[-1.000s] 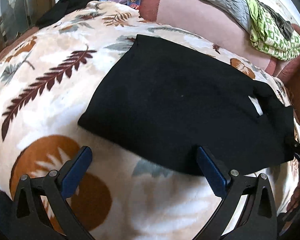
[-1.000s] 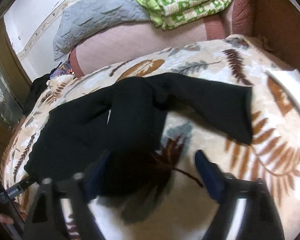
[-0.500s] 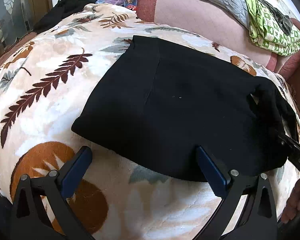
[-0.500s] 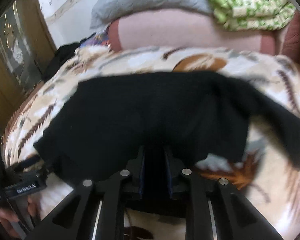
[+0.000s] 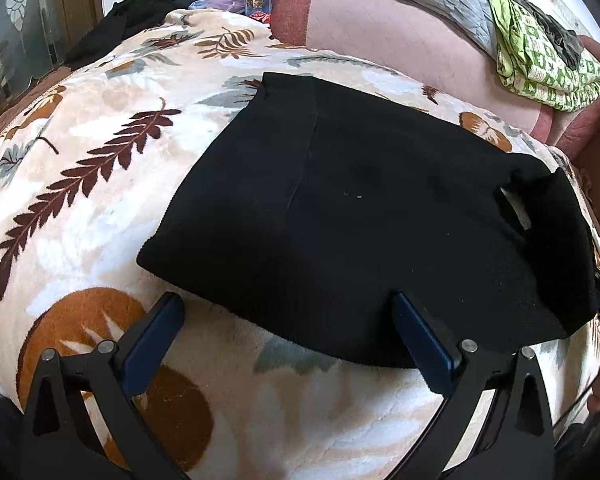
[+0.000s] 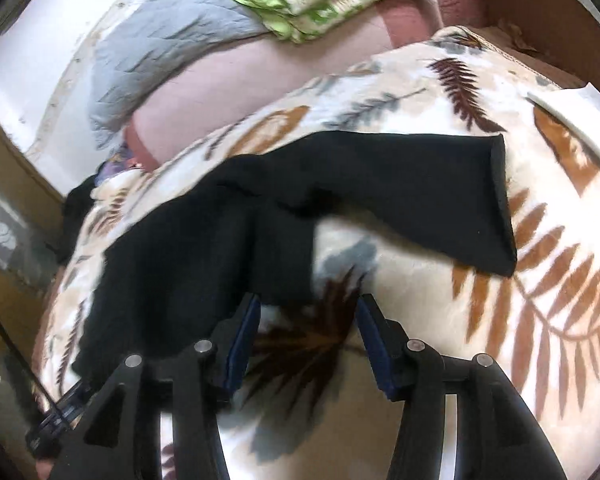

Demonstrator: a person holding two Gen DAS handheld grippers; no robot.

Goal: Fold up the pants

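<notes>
the black pants point(image 5: 360, 216) lie on the leaf-print blanket point(image 5: 80, 184) of the bed, filling the centre of the left wrist view as one flat dark slab. my left claw point(image 5: 288, 320) sits at the lower edge of that frame, spread wide and holding nothing, its right finger overlapping the near hem of the cloth.

change since half a second ago: my right claw point(image 6: 306, 320) was pressed together with black fabric at its fingers; now it is spread apart over bare blanket, with the cloth edge just beyond its left finger. judgement: the carried portion has been laid down and released, so one fold pass looks complete. the left view is nearly unchanged over the same interval.

view differences, left to right:
- left wrist view: shows the folded body as smooth and roughly rectangular, with a small gap of blanket showing through at the right end where cloth bunches.
- right wrist view: shows what the left cannot, a single leg point(image 6: 440, 196) extending toward the right of the frame, lying flat and not stacked on the body. this frame is motion-blurred, so fine creases cannot be read.

judgement: that leg needs bringing over the body next.
</notes>
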